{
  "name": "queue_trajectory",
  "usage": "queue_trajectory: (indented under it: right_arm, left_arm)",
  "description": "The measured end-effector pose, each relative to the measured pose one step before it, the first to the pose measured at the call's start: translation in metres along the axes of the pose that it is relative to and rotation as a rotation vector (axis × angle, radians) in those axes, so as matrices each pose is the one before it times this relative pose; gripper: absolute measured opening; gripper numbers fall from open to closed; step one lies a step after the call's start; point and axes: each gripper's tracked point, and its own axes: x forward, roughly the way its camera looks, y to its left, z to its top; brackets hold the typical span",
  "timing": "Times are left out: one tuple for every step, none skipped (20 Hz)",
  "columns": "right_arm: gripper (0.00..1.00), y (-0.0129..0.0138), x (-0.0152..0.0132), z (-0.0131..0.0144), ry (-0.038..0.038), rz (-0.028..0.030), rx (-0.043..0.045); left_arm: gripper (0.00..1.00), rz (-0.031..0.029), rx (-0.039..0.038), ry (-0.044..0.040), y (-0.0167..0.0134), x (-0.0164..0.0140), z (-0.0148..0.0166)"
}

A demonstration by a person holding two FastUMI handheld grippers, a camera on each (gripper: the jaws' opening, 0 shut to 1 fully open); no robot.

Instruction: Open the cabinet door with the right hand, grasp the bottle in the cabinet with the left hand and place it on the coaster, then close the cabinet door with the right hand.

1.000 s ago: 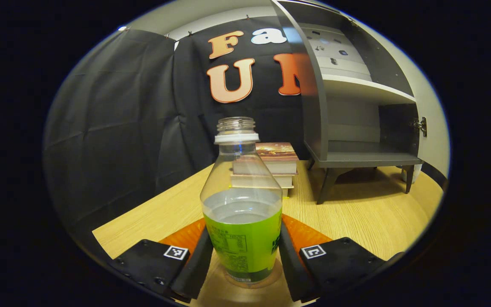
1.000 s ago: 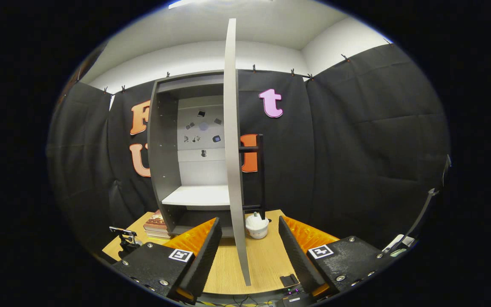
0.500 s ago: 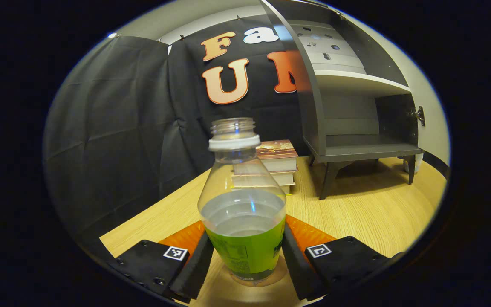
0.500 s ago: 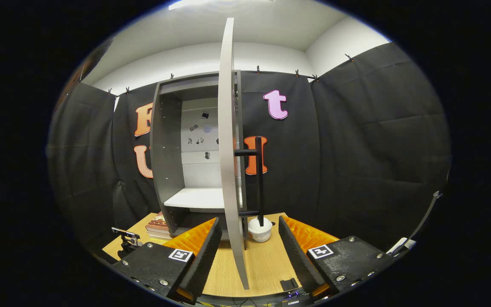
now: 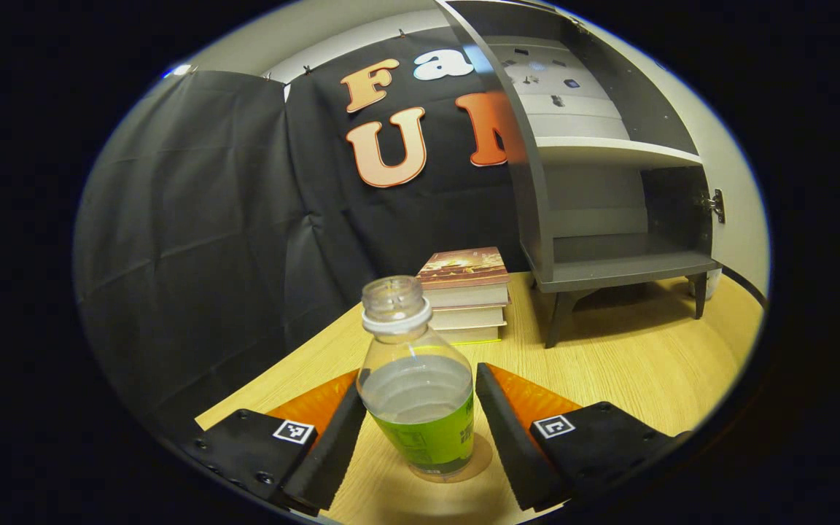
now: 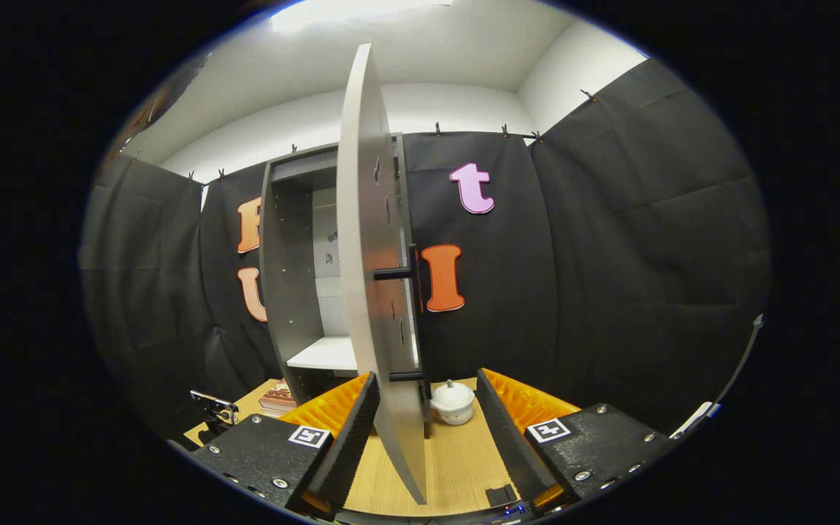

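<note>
- Bottle stands upright on the surface, between the left tool fingers; jaws released, gaps either side. Coaster under it not clear to see.
- Cabinet empty, door part open.
- Right tool spread wide, straddling door's edge, gripping nothing.
- Step in hand, prob.: closing the door; next needs a push toward cabinet.

Left gripper view: low over the counter, facing the booth wall, close behind the bottle. Right gripper view: farther back, facing the cabinet door almost edge-on. Both share the cabinet, the books and the counter.
</note>
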Motion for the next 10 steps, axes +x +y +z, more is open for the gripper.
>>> queue_trajectory:
  right_arm:
    - [0.83,-0.00554,-0.00069,0.00273,-0.01034,-0.00030,0.00800]
    - [0.83,-0.00414,-0.00069,0.00114,-0.00781,0.00148,0.00900]
    - [0.83,-0.00450,0.00009,0.00094,-0.00722,0.00099,0.00610]
    - [0.83,-0.00462,-0.00023,0.00083,-0.00641,-0.00019,0.00261]
    - [0.83,-0.00449,0.00050,0.00015,-0.00408,0.00234,0.00297]
    - [0.83,-0.00332,0.00073,-0.00043,-0.00177,0.00497,0.00463]
    - [0.83,-0.00252,0.00124,-0.00034,-0.00307,0.00576,0.00576]
    - [0.83,-0.00400,0.00114,0.00087,-0.00585,0.00179,0.00521]
    - [0.83,-0.00504,0.00232,0.00285,-0.01046,-0.00194,0.00653]
    - [0.83,-0.00429,0.00225,0.00264,-0.01247,0.00036,0.00811]
  left_arm:
    - [0.94,-0.00245,0.00224,0.00294,-0.00161,-0.00276,0.00443]
    - [0.94,-0.00128,0.00142,0.00536,-0.00085,-0.00325,0.00237]
    - [0.95,-0.00219,-0.00199,0.00046,-0.00083,-0.00363,0.00398]
    - [0.95,-0.00221,-0.00291,0.00421,-0.00186,-0.00248,0.00399]
    - [0.96,-0.00045,-0.00020,0.00486,-0.00079,-0.00242,0.00312]
    - [0.96,0.00178,0.00045,-0.00074,-0.00066,-0.00195,0.00426]
    - [0.96,0.00318,-0.00197,-0.00183,0.00046,-0.00127,0.00413]
    - [0.96,0.00284,-0.00759,-0.00674,0.00031,-0.00271,0.00544]
    - [0.96,0.00135,-0.00533,-0.00358,-0.00068,-0.00197,0.00606]
    - [0.96,0.00472,-0.00057,-0.00563,0.00105,-0.00236,0.00540]
